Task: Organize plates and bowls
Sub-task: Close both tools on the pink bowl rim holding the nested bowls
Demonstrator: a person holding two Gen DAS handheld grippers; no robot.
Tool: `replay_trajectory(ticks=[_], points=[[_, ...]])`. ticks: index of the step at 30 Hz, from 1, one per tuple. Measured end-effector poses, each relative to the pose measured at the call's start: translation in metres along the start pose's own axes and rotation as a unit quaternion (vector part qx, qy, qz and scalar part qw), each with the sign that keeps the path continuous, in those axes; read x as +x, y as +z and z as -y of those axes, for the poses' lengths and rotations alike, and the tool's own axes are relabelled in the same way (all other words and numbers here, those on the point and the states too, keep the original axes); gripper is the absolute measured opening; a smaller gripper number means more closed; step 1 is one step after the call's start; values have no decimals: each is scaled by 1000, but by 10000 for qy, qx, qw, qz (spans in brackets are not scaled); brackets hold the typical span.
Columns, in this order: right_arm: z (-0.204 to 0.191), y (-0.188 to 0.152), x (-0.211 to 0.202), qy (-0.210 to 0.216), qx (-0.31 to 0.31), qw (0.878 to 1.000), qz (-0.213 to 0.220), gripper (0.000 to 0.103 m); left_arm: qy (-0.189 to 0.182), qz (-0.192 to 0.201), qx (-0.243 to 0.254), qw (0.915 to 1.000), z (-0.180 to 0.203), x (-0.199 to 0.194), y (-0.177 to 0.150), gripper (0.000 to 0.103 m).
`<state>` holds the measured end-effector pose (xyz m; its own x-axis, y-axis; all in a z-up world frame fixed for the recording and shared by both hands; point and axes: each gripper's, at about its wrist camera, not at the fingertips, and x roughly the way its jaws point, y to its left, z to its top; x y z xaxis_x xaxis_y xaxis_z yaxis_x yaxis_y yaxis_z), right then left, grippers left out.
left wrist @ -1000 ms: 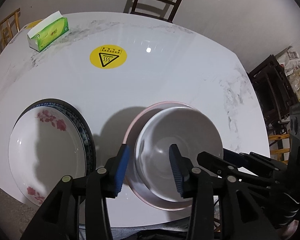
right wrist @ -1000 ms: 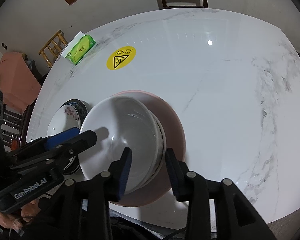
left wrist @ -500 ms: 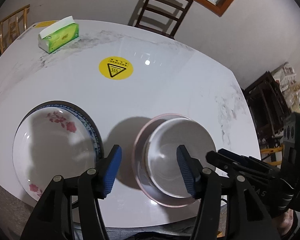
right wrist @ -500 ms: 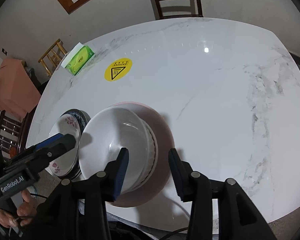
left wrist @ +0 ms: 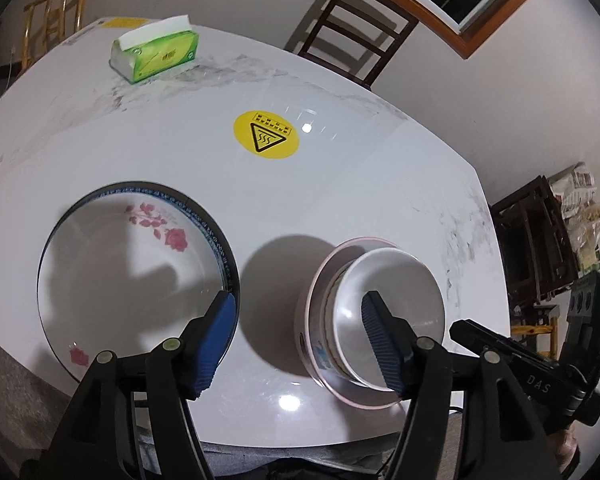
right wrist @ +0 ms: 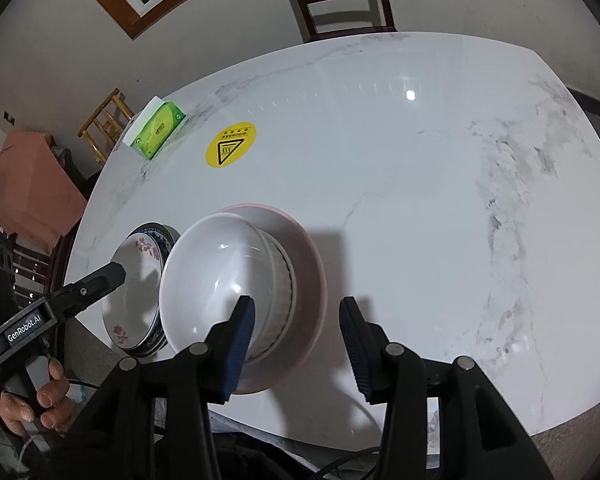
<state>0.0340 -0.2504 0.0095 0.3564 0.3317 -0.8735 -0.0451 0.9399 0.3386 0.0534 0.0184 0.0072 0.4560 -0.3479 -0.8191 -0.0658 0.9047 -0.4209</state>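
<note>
overhead, glossy round white bowl (left wrist: 396,304) on marble table (left wrist: 180,168), left tongs (left wrist: 300,340) opening, right tongs (right wrist: 296,348) released

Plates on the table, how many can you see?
2 visible: a floral plate stacked on a blue-rimmed plate, at the table's near left edge beside the bowl stack. More could be hidden under that pile.

Overhead light glares as bright spots on the glossy white marble table (left wrist: 340,184); hard shadows, fisheye-bent edges.
</note>
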Motion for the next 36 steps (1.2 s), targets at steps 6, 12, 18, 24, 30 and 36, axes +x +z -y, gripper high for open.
replay_trajectory(ticks=[6,12,18,24,30,36], points=[[8,-2,0,-69,140,9999,-38,45,-108,-251,-255,9993,-9,7,-3,61],[14,-4,1,-216,189,9996,-39,45,-144,-362,-345,9986,-9,13,-5,60],[20,-7,6,-345,296,9989,-100,45,-97,-445,-512,9976,-13,19,-5,52],[19,-10,15,-407,286,9985,-216,45,55,-513,-539,9972,-17,26,-6,49],[19,-8,22,-437,301,9981,-319,45,154,-713,-567,9957,-20,40,-8,43],[19,-6,30,-502,353,9974,-378,45,185,-782,-500,9955,-18,46,-7,42]])
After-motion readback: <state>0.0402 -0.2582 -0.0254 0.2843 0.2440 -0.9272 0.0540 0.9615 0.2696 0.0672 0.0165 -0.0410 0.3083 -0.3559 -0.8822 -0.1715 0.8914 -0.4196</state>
